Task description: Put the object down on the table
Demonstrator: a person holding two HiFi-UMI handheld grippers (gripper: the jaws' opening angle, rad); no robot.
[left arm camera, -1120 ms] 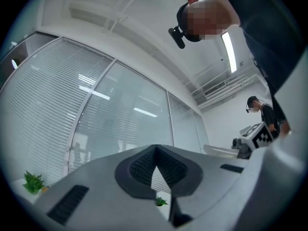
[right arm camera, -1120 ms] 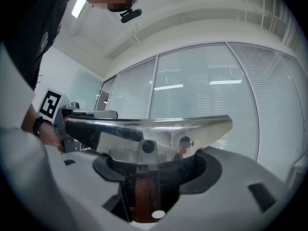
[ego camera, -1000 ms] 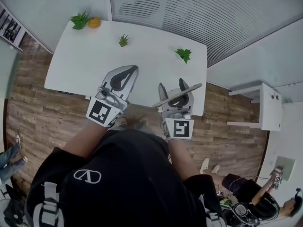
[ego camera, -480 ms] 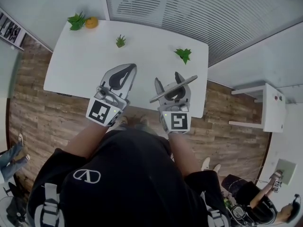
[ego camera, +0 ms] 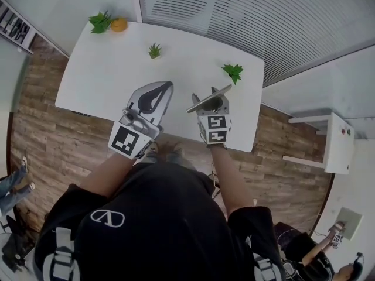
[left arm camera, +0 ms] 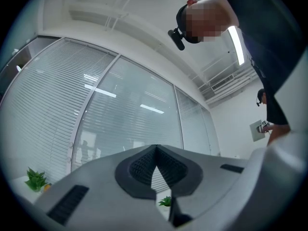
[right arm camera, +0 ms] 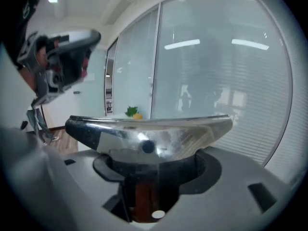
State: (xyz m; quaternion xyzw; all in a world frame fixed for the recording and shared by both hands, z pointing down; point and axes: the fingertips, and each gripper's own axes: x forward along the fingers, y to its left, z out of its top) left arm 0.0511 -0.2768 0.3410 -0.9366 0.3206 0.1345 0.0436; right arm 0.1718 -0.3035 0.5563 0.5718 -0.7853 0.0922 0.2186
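A shiny round metal lid (ego camera: 209, 98) is held tilted, edge toward me, above the front right part of the white table (ego camera: 99, 78). My right gripper (ego camera: 212, 105) is shut on it from below. In the right gripper view the lid (right arm camera: 159, 129) spans the frame, and the right gripper (right arm camera: 153, 179) clasps the dark part under it. My left gripper (ego camera: 156, 93) hovers over the table's front edge, shut and empty. In its own view the left gripper (left arm camera: 155, 150) has its tips touching and points up toward the glass wall.
Small green plants (ego camera: 154, 50) (ego camera: 233, 71) stand on the table, and a leafy plant with an orange fruit (ego camera: 119, 24) sits at its far left corner. A blinds-covered glass wall lies behind. A white side table (ego camera: 325, 134) stands at the right on the wooden floor.
My right gripper has carried the lid forward, from near the table's front edge to over the table. The left gripper has stayed in about the same place.
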